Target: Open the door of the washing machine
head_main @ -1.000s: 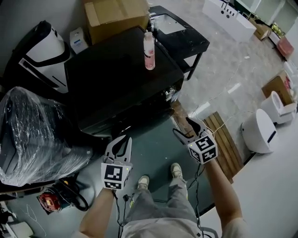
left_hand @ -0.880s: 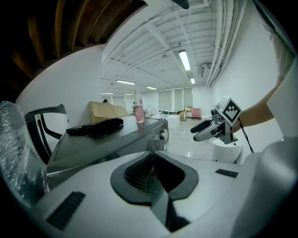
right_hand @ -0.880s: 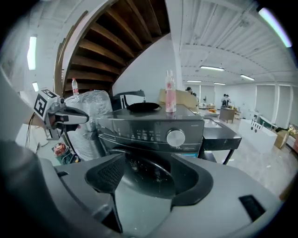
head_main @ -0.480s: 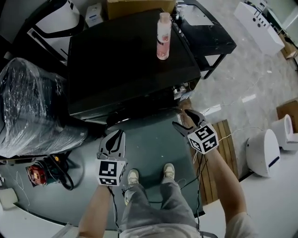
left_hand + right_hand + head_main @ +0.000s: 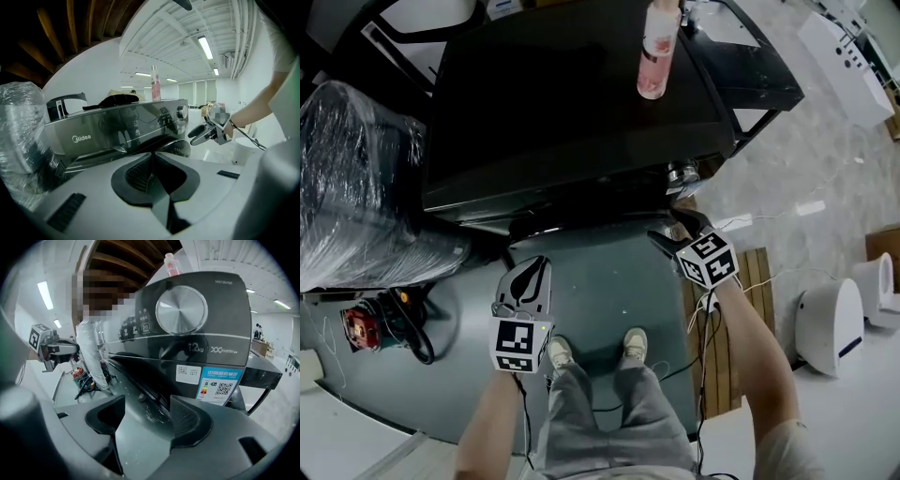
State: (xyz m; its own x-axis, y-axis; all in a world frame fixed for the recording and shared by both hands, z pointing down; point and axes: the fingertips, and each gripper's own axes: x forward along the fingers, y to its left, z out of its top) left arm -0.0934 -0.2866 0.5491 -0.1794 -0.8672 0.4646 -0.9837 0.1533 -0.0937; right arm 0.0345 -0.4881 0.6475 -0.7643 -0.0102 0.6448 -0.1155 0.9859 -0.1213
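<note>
The dark washing machine fills the upper head view, seen from above; its front face is mostly hidden under the top. Its round door shows low on the front in the left gripper view. My right gripper is open at the machine's front right, below the silver knob, with the door's edge running between its jaws. My left gripper is shut and empty, held in front of the machine, apart from it. A pink bottle stands on top.
A plastic-wrapped bundle sits left of the machine, with a red tool and cables on the floor below it. A wooden slat board and a white round device lie at the right. A black table stands behind right.
The view has slid forward over the machine. My right gripper has moved up to the machine's front right corner. The left gripper stays shut in front.
</note>
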